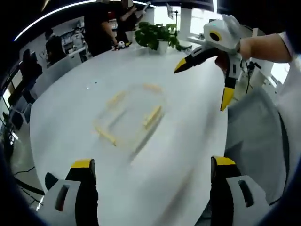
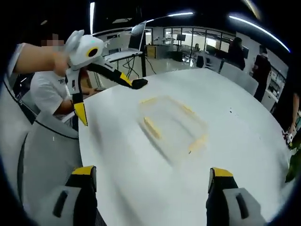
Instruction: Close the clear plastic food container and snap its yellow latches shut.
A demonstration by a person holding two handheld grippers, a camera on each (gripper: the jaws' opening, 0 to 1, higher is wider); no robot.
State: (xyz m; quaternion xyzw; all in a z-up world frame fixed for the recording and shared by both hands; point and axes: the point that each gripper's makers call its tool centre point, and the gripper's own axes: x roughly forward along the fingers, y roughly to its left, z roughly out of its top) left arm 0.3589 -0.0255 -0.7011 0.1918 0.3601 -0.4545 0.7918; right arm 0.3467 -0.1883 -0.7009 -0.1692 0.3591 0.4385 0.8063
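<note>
Clear rectangular plastic food container (image 1: 131,117) w/ yellow latches (image 1: 152,116) sits mid-frame on round white table (image 1: 188,141), blurred; lid status can't tell. Left gripper (image 1: 153,172) and right gripper (image 2: 150,179) both wide, empty, well apart from it. Latching apparently not begun.

Bright overhead strip lights — motion blur, fisheye-bent edges.

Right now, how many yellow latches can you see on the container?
4, blurred: left gripper view shows latches far, left, right, near on the container. None looks hidden.
</note>
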